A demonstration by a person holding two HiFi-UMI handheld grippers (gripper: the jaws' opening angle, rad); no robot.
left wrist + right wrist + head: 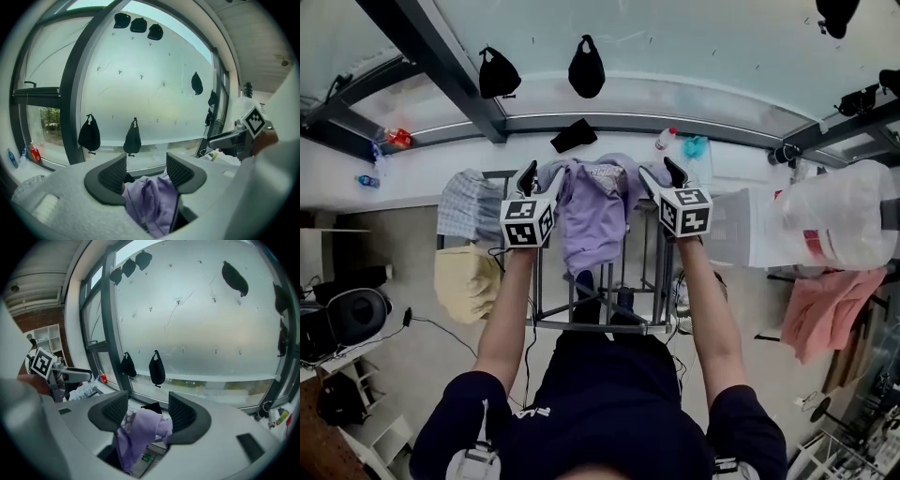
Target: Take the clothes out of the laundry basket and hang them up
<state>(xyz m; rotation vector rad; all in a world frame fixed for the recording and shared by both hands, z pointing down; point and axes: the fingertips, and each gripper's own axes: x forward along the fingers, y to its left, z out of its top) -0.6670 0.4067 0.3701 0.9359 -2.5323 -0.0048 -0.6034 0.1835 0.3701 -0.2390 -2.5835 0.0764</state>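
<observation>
A lavender garment (591, 211) lies draped over the top of a metal drying rack (654, 281) in front of the window. My left gripper (542, 180) stands open at the garment's left edge, and my right gripper (662, 176) stands open at its right edge. In the left gripper view the open left gripper (146, 171) frames the lavender garment (152, 199) lying below and beyond its pads, which do not press on it. The right gripper view shows the same: the right gripper (147, 411) is open, with the garment (140, 430) on the rack beneath it.
A checked cloth (469, 202) and a yellow cloth (467, 281) hang at the rack's left. Black bags (586, 67) hang on the window above the sill. A big clear plastic bag (853, 220) and a pink cloth (825, 309) are at the right.
</observation>
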